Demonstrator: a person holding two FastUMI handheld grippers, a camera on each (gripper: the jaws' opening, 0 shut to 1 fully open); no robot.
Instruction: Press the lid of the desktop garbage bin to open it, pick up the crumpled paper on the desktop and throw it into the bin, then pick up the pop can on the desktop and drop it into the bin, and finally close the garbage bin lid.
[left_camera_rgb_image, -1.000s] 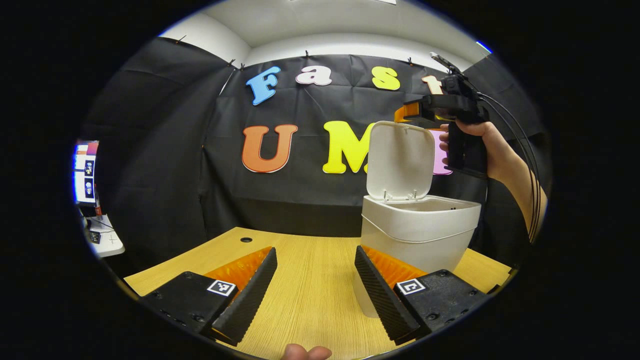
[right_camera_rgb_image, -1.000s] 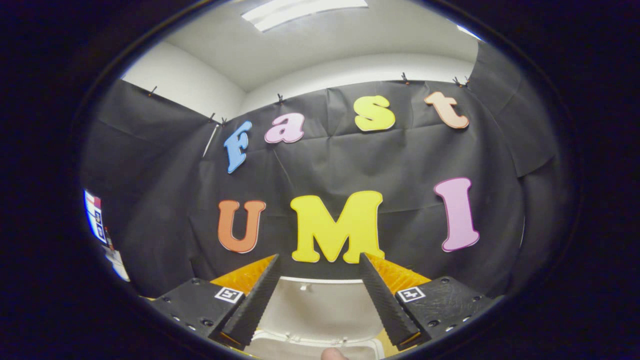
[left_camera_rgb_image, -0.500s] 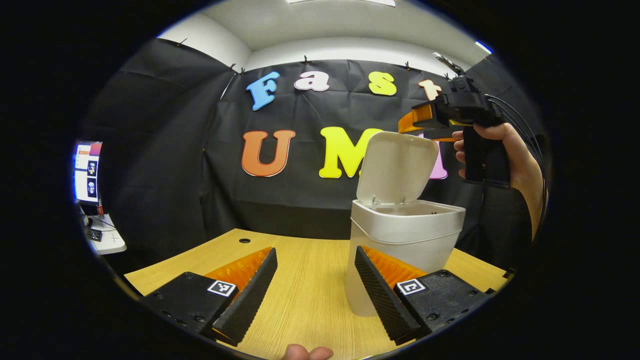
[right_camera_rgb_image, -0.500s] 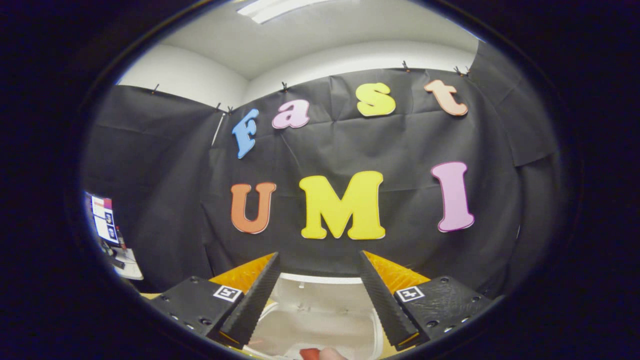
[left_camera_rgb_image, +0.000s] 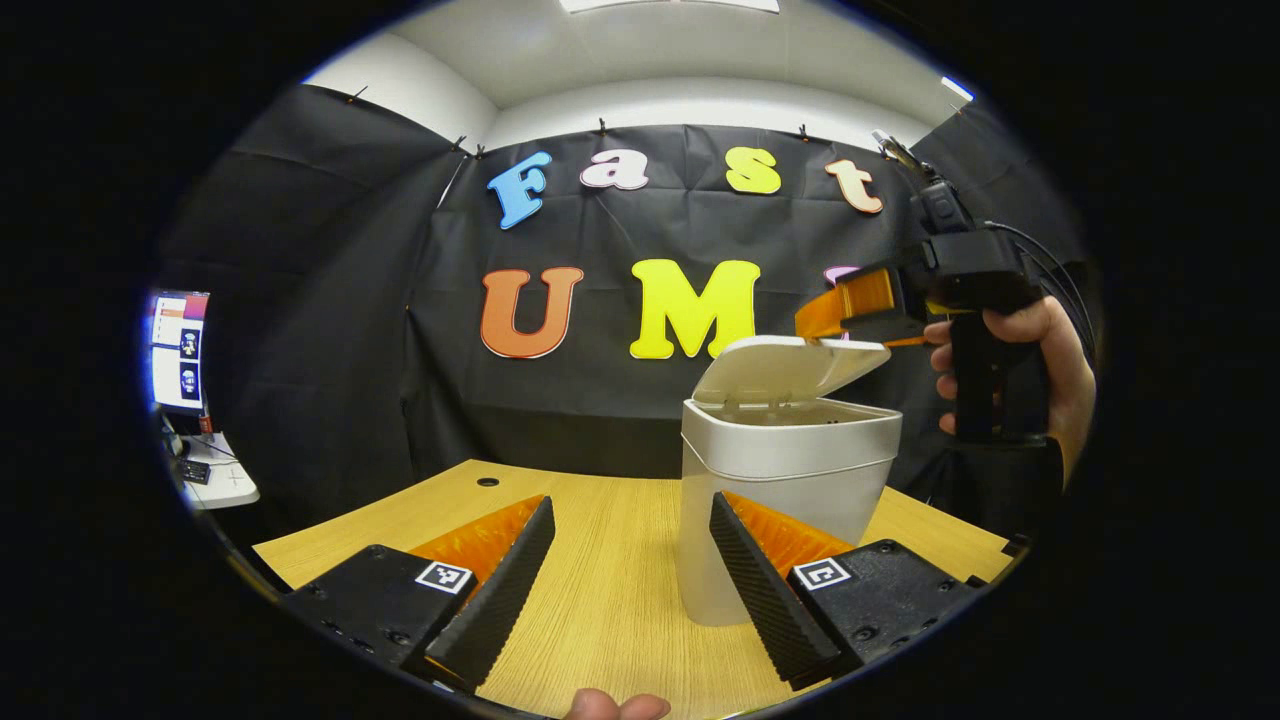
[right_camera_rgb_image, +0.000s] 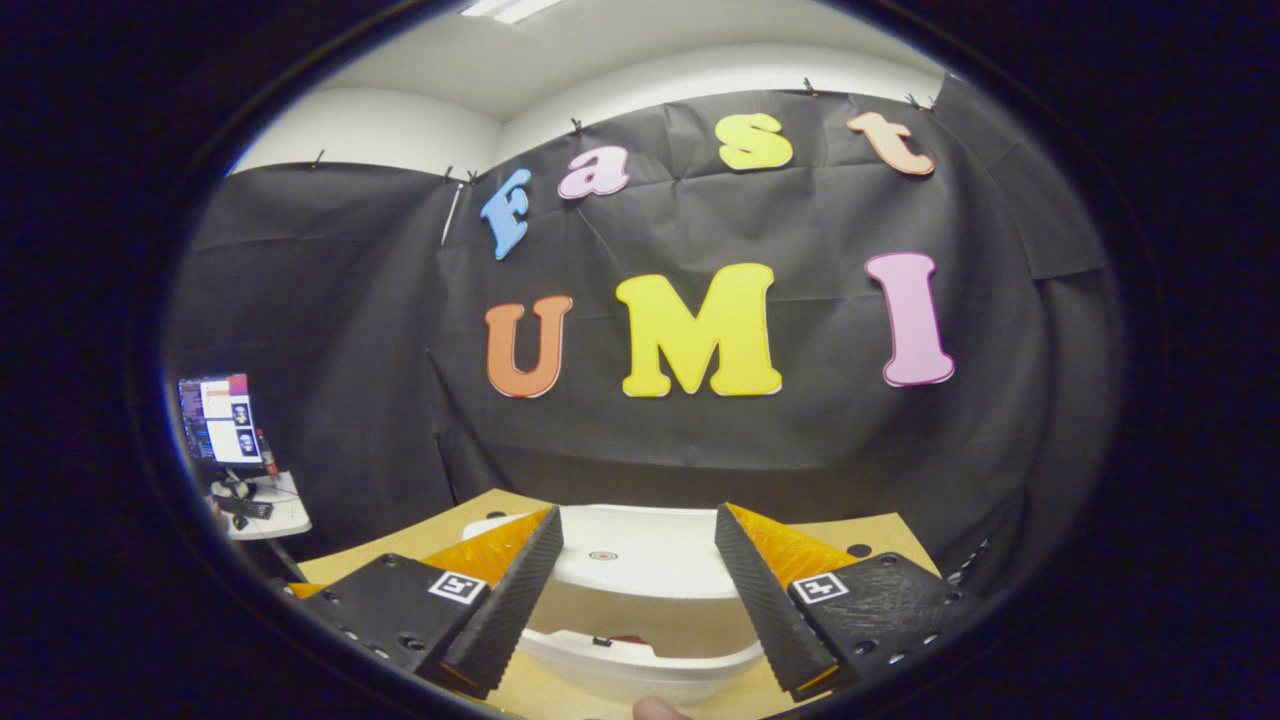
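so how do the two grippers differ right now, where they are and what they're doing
The left gripper sits low over the wooden table, beside the bin, touching nothing. The right gripper is up above the bin, over its half-lowered lid. Both are open and hold nothing.

Bin (left_camera_rgb_image: 790, 470) contents hidden; monitor (left_camera_rgb_image: 175, 350) too blurry.

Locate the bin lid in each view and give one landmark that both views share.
Left gripper view: the lid sits right of centre, half-lowered over the bin, under the right gripper.
Right gripper view: the lid lies bottom centre, between that gripper's fingers.
Shared landmark: the monitor at far left.
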